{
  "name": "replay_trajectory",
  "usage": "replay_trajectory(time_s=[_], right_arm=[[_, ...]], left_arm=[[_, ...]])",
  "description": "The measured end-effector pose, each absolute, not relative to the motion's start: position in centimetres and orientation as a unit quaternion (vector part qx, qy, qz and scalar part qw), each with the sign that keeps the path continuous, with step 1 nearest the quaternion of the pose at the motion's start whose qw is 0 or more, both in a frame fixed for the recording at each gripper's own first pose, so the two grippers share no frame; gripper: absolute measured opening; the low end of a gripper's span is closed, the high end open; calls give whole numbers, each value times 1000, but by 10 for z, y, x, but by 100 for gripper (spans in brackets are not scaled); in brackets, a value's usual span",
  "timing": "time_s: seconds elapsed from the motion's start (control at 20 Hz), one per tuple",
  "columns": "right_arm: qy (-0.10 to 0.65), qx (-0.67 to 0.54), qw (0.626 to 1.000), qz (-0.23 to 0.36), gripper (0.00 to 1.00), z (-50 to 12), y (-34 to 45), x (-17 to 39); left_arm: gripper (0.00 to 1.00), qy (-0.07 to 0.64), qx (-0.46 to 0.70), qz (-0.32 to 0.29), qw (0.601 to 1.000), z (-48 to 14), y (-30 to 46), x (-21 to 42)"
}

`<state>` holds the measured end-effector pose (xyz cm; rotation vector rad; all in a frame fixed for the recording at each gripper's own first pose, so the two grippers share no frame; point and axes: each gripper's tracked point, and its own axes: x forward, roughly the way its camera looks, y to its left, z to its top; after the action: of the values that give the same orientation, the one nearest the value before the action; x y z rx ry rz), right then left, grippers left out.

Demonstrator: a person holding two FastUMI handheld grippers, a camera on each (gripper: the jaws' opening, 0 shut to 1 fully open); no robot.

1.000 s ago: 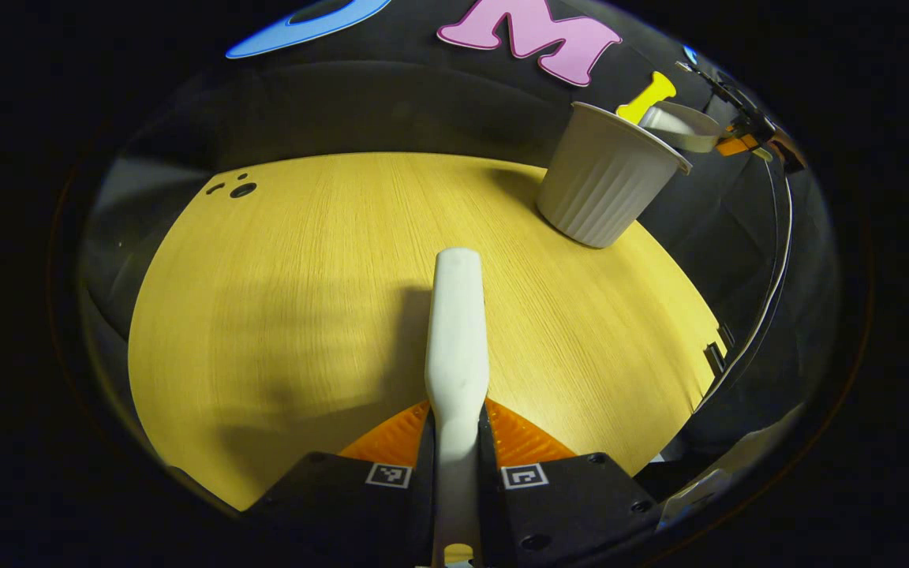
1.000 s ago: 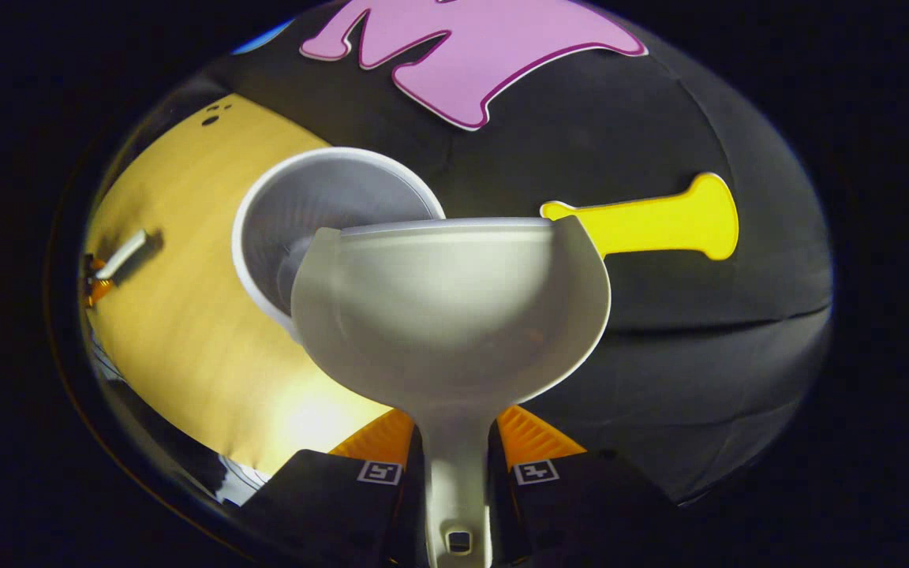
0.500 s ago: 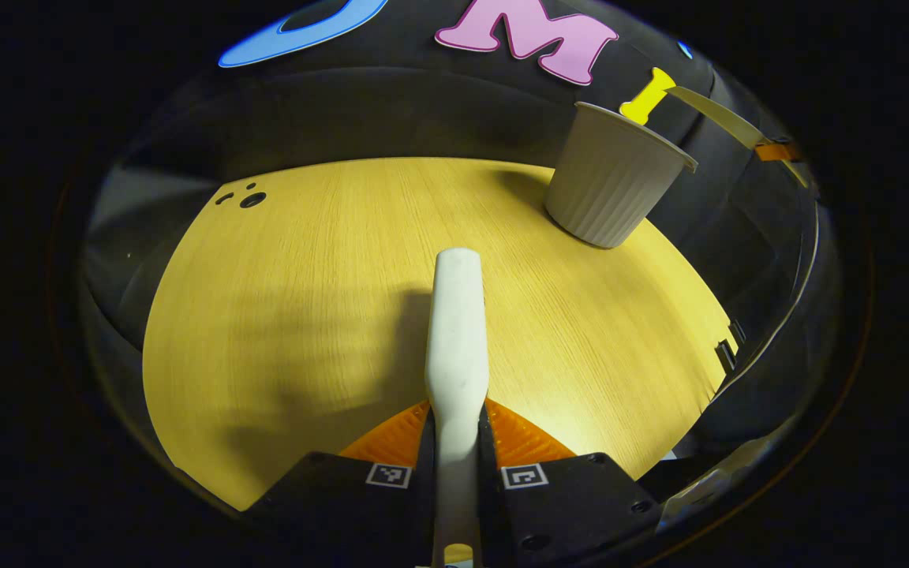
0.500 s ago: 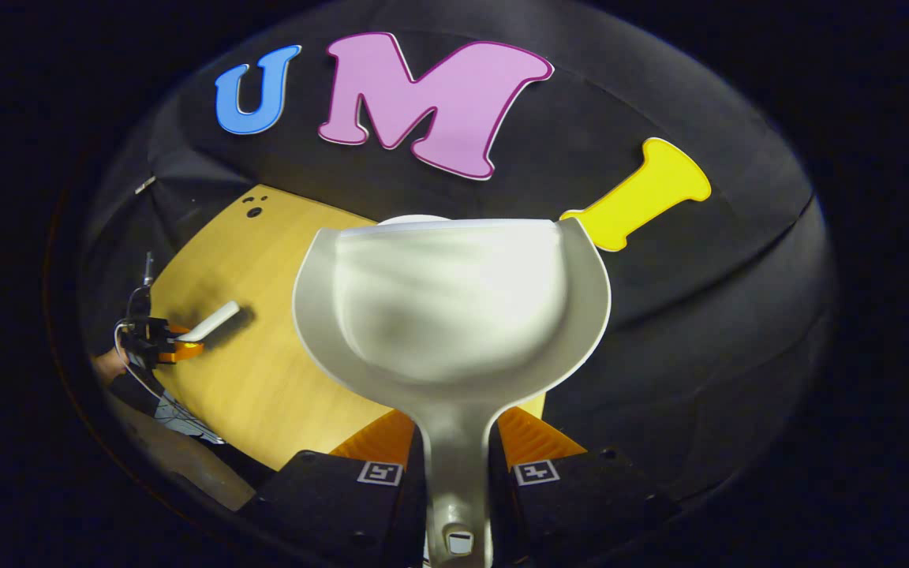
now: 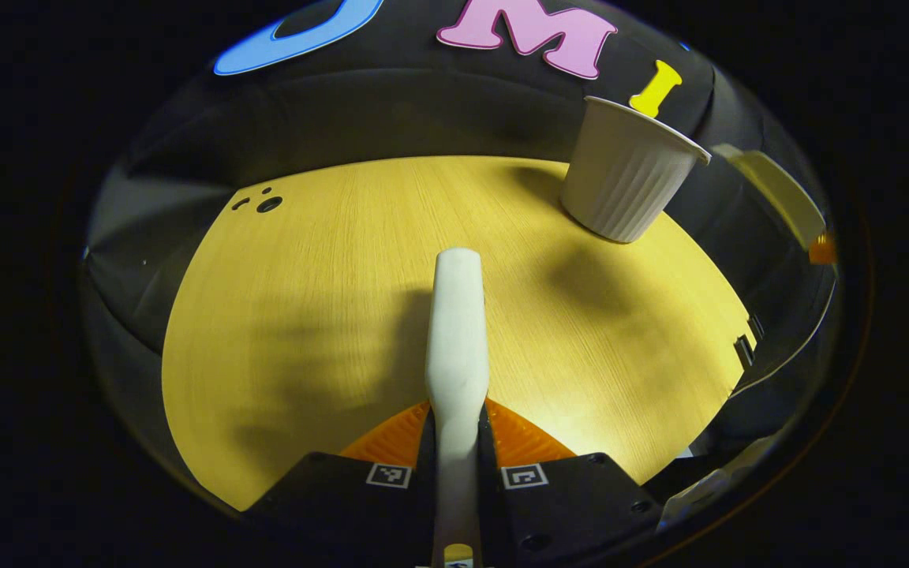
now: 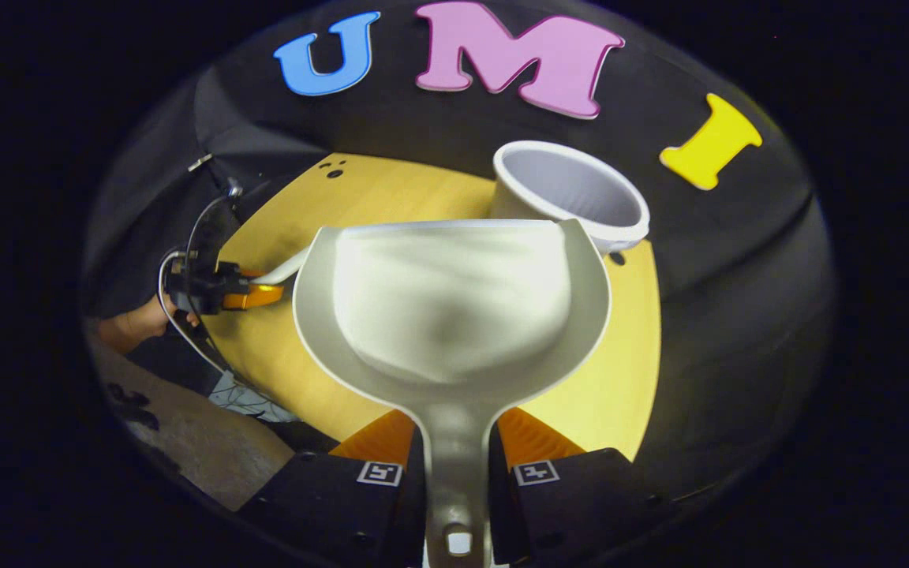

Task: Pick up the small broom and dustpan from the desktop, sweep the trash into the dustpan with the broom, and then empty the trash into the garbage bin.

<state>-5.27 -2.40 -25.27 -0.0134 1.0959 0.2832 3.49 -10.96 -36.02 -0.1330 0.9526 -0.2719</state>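
Dustpan (image 6: 454, 315) pan and garbage bin (image 6: 569, 197) interior look bare.

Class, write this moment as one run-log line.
left gripper: shut on broom | right gripper: shut on dustpan, pan looks empty | bin: upright on desk

The table (image 5: 328, 300) is yellow wood with fine straight grain and three small black holes near its far corner. The bin (image 5: 626, 185) is off-white with vertical ribbing, the broom (image 5: 456, 331) a plain off-white, and the dustpan (image 6: 454, 308) pale grey-white and unpatterned.
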Motion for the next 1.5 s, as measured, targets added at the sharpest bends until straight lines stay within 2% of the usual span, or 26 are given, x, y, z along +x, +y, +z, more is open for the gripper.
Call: replay_trajectory(time_s=[0.05, 0.1, 0.15, 0.35, 0.4, 0.45, 0.65, 0.75, 0.8, 0.85, 0.95, 1.0, 1.1, 1.15, 1.2, 1.25, 1.3, 1.35, 1.45, 1.5], right_arm=[[529, -2, 837, 140, 36, -271, -11, -59], [535, 4, 833, 140, 33, -290, -1, -63], [539, 11, 831, 138, 36, -307, 10, -65], [549, 12, 824, 140, 36, -372, 40, -64], [550, 11, 824, 136, 40, -385, 42, -61], [550, 14, 824, 132, 36, -397, 43, -58], [561, 29, 820, 107, 36, -432, 40, -54], [565, 28, 819, 101, 36, -440, 37, -56], [565, 26, 819, 99, 33, -442, 36, -57], [564, 26, 819, 100, 40, -445, 37, -57], [560, 32, 822, 99, 33, -446, 38, -54], [559, 33, 822, 98, 37, -451, 38, -52], [558, 36, 823, 98, 38, -451, 40, -51], [559, 38, 822, 100, 38, -450, 42, -52], [561, 44, 821, 100, 38, -449, 43, -53], [561, 52, 820, 101, 35, -450, 46, -52], [561, 57, 820, 100, 40, -449, 47, -52], [561, 59, 820, 97, 35, -447, 45, -52], [557, 64, 823, 94, 48, -443, 45, -51], [553, 67, 825, 93, 42, -441, 45, -51]], left_arm=[[27, 457, -61, -128, 878, -360, -109, 35], [27, 458, -58, -127, 878, -361, -109, 33], [27, 460, -54, -125, 877, -362, -108, 32], [27, 465, -38, -115, 877, -368, -106, 29], [27, 466, -35, -111, 877, -371, -105, 28], [27, 468, -32, -107, 877, -373, -103, 28], [27, 469, -30, -92, 878, -377, -101, 30], [27, 470, -25, -87, 878, -383, -98, 37], [26, 472, -22, -84, 877, -386, -97, 40], [27, 474, -20, -82, 876, -388, -97, 42], [27, 476, -20, -79, 876, -392, -95, 45], [28, 474, -20, -79, 877, -392, -96, 47], [29, 478, -15, -81, 874, -397, -97, 49], [28, 481, -11, -83, 873, -398, -97, 50], [31, 483, -4, -80, 872, -401, -96, 50], [33, 482, 1, -79, 873, -401, -95, 50], [34, 481, 3, -79, 873, -400, -95, 49], [34, 482, 3, -81, 873, -400, -95, 48], [34, 481, 3, -79, 873, -399, -93, 45], [34, 479, 4, -77, 874, -397, -92, 43]])
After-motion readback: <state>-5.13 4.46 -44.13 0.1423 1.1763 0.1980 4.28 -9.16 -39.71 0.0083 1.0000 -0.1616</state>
